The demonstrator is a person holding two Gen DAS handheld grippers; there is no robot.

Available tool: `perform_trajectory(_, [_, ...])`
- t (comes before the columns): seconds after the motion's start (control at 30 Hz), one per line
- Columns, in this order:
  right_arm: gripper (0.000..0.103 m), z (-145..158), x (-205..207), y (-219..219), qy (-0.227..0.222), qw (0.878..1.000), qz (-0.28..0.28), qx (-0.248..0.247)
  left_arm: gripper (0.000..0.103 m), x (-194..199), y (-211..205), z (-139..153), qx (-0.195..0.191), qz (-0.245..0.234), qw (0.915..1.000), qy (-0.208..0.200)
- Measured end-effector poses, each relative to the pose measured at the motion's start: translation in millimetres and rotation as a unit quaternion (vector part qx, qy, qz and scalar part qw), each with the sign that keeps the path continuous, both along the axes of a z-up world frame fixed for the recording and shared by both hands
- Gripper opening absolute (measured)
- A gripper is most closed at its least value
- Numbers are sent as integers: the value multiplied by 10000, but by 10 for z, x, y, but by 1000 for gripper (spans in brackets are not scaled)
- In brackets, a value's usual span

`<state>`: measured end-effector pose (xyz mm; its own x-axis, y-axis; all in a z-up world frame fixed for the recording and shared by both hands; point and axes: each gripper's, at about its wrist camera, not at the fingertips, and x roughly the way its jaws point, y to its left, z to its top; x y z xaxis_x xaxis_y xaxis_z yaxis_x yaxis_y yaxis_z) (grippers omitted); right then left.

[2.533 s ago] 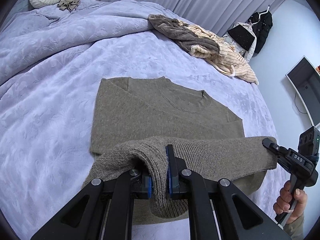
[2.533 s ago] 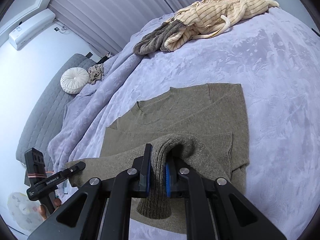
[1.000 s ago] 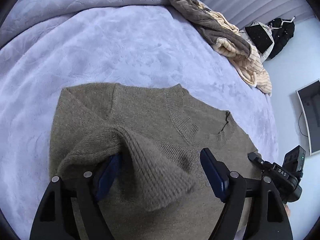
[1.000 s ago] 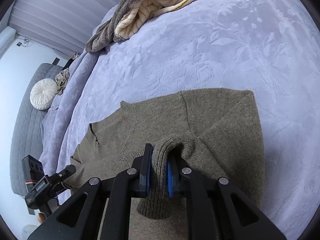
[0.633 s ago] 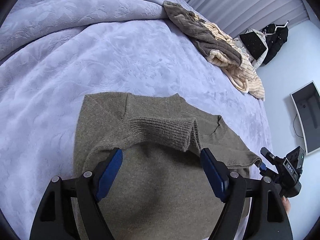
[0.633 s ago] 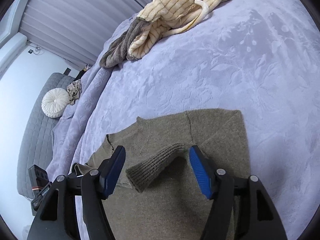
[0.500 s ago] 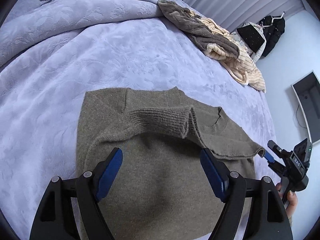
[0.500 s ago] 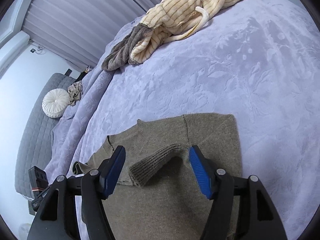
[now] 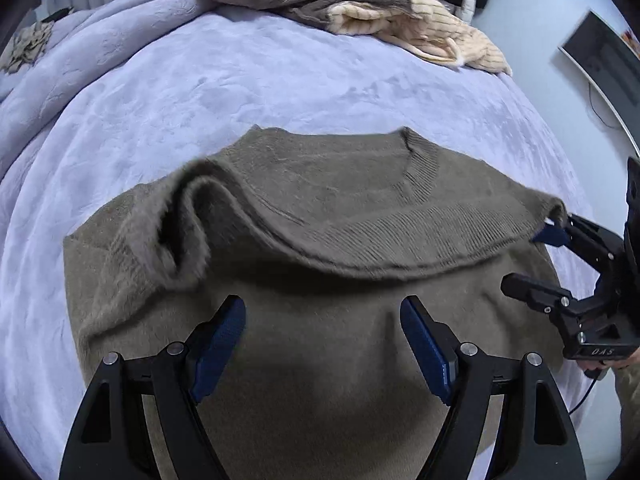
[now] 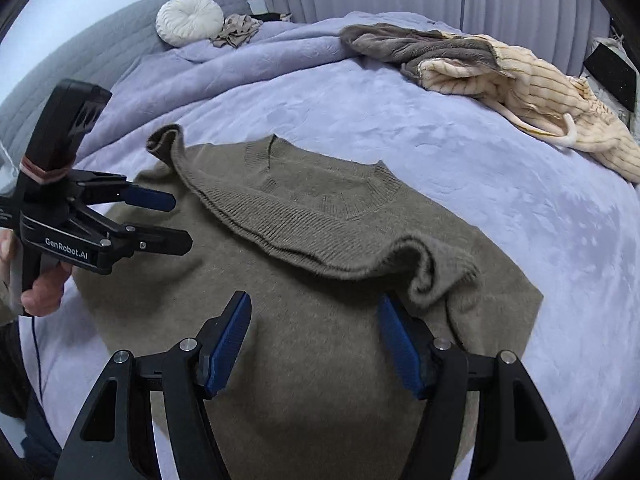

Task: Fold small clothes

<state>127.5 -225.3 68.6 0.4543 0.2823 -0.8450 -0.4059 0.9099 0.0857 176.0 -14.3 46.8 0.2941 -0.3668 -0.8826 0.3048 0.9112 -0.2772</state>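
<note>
An olive knit sweater (image 9: 320,380) (image 10: 312,360) lies flat on the lavender bedspread (image 9: 240,80), neck toward the far side. A ribbed sleeve (image 9: 400,240) (image 10: 280,224) is laid across its chest, bunched at one end. My left gripper (image 9: 320,340) hovers open over the sweater's lower body, nothing between its blue pads; the right wrist view shows it at the left (image 10: 172,220). My right gripper (image 10: 316,340) is also open and empty over the body. In the left wrist view it sits at the right (image 9: 536,264), one pad close to the sleeve's end.
A pile of brown and cream striped clothes (image 9: 360,12) (image 10: 500,72) lies at the far side of the bed. A round white cushion (image 10: 190,18) rests against the grey headboard (image 10: 80,64). A screen (image 9: 600,60) hangs on the wall at the right.
The right gripper has opened and let go of the sleeve, which now lies across the chest. Both grippers have rolled and drawn back toward the sweater's lower body.
</note>
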Motion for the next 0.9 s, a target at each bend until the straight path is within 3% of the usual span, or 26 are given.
perform_trajectory(0.1, [70, -59, 231, -153, 32, 9993, -380, 28, 81, 227, 193, -53, -312, 421, 9985, 148])
perform_trajectory(0.23, [70, -75, 433, -405, 57, 9945, -974, 371, 81, 425, 489, -78, -935, 992, 9903, 276])
perform_trajectory(0.37, [70, -64, 501, -640, 95, 9831, -1695, 681, 81, 483, 702, -67, -1166, 1421, 9823, 348])
perform_trajectory(0.43, [70, 25, 437, -639, -103, 9805, -1798, 787, 81, 436, 706, 10, -1097, 1465, 9830, 151])
perform_trajectory(0.5, [70, 75, 404, -491, -181, 9845, -1550, 795, 81, 441, 591, 29, -911, 1330, 9869, 91])
perform_trajectory(0.6, [70, 2, 481, -172, -123, 9921, -1200, 340, 81, 473, 311, -9, -137, 1145, 9933, -104])
perform_trajectory(0.67, [70, -112, 568, -111, -36, 9921, -1255, 54, 81, 548, 292, -100, 139, 1116, 9936, -101])
perform_trajectory(0.73, [70, -235, 681, -197, 107, 9873, -1572, -183, 81, 661, 375, -235, 142, 1185, 9928, 66])
perform_trajectory(0.8, [70, -307, 754, -330, 242, 9837, -1779, -97, 81, 715, 433, -295, -20, 1212, 9925, 173])
perform_trajectory(0.9, [70, -224, 720, -380, 230, 9804, -1943, -218, 81, 668, 375, -173, 250, 1179, 9927, 48])
